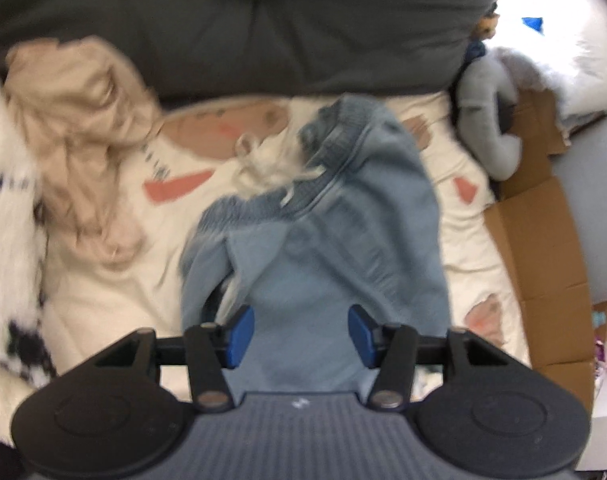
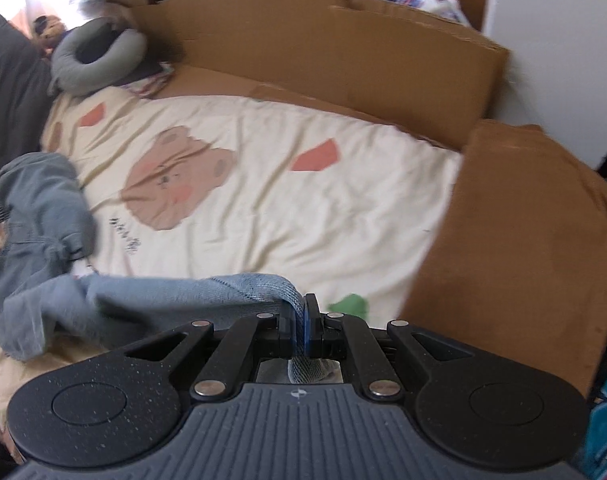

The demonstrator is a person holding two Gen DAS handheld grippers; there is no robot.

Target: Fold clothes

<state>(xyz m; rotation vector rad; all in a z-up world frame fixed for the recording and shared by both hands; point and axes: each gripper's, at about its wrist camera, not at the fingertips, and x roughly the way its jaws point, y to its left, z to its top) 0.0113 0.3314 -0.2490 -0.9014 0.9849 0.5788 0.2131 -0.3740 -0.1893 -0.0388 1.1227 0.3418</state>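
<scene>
A light blue knit sweater (image 1: 323,216) lies crumpled on the cream bear-print bedsheet (image 1: 115,288). My left gripper (image 1: 301,334) is open, its blue pads (image 1: 239,336) spread over the sweater's near part, with cloth between them but not pinched. In the right wrist view my right gripper (image 2: 303,326) is shut on an edge of the same blue sweater (image 2: 175,292), which stretches away to the left toward a bunched part (image 2: 39,208). A strip of the cloth hangs below the closed jaws.
A beige garment (image 1: 83,128) and a white fuzzy item (image 1: 7,240) lie at the left. A dark grey pillow (image 1: 263,28) is at the back. A grey neck pillow (image 2: 99,60) and brown cardboard (image 2: 383,68) border the right side of the bed.
</scene>
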